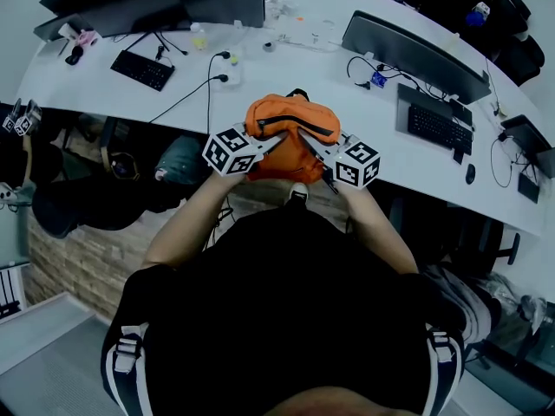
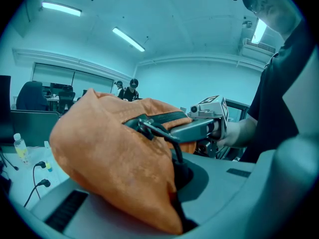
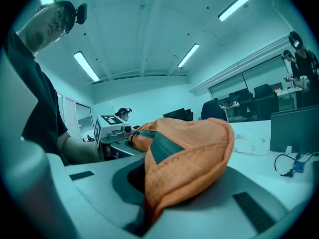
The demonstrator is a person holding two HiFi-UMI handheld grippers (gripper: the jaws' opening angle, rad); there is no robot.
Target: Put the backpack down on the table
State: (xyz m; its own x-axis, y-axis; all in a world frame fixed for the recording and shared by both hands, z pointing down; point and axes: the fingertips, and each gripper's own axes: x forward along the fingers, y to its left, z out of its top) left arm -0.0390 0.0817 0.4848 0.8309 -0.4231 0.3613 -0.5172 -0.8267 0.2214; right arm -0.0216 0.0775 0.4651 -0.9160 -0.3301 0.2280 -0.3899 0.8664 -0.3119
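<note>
**Backpack (image 1: 286,137) held at table edge**

Left gripper (image 1: 270,144) and right gripper (image 1: 312,146) both clench its orange fabric, holding it up at the near rim of the table (image 1: 286,59). Released here, it may slide off. Set further in, it may snag the cable (image 1: 208,102).

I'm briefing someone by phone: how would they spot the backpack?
Find the long white desk, then the middle of its near edge. There the left gripper and right gripper clamp the backpack, the only orange fabric thing among black keyboards.
</note>
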